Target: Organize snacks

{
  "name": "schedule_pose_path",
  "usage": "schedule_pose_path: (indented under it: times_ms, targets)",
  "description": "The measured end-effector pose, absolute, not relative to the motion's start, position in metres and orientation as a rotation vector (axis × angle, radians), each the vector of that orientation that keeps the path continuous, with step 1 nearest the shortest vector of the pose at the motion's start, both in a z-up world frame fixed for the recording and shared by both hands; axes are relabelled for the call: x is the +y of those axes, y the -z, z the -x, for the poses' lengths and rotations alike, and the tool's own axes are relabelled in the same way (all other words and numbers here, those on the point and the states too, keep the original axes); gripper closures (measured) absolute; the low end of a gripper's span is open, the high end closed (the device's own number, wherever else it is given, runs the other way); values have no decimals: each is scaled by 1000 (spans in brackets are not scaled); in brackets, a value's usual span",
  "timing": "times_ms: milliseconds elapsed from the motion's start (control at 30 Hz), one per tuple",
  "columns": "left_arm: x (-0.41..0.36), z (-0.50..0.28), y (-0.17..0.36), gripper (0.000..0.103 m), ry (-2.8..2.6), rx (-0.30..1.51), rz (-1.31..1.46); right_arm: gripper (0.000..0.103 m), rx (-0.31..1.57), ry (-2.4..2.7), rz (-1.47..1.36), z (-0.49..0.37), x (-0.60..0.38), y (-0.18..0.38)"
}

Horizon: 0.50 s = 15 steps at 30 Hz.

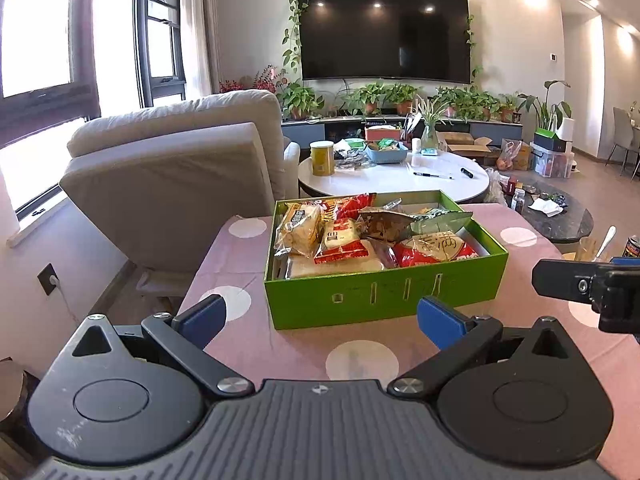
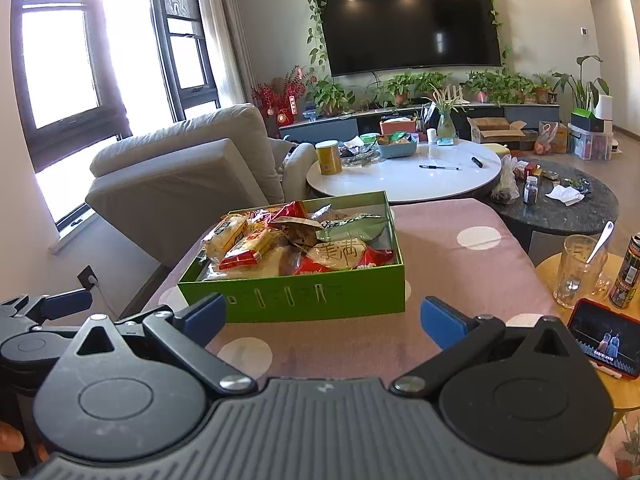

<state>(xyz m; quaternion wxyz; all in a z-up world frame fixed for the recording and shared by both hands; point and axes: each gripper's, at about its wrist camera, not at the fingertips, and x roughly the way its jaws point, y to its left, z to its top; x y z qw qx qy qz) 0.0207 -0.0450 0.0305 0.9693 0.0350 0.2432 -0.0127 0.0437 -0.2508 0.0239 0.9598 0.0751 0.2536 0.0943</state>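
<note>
Currently, snack packets (image 1: 352, 236) are lying heaped inside the green box (image 1: 380, 292); left gripper (image 1: 320, 316) and right gripper (image 2: 322, 318) are hovering released, empty.

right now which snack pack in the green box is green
The crumpled green pack at the box's far right; the other packs around it are red, yellow or brown.

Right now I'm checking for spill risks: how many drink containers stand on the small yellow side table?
2: a glass mug holding a spoon, and a can just right of it at the frame edge. More may sit out of view.
</note>
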Motion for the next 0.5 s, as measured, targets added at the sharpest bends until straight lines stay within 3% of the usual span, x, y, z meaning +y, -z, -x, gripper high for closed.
schedule_pose_path:
  times_ms: [500]
  targets:
    - [-45,-21,-31,0,34,488,-53,13,517,-198,-143,-42,-248,-25]
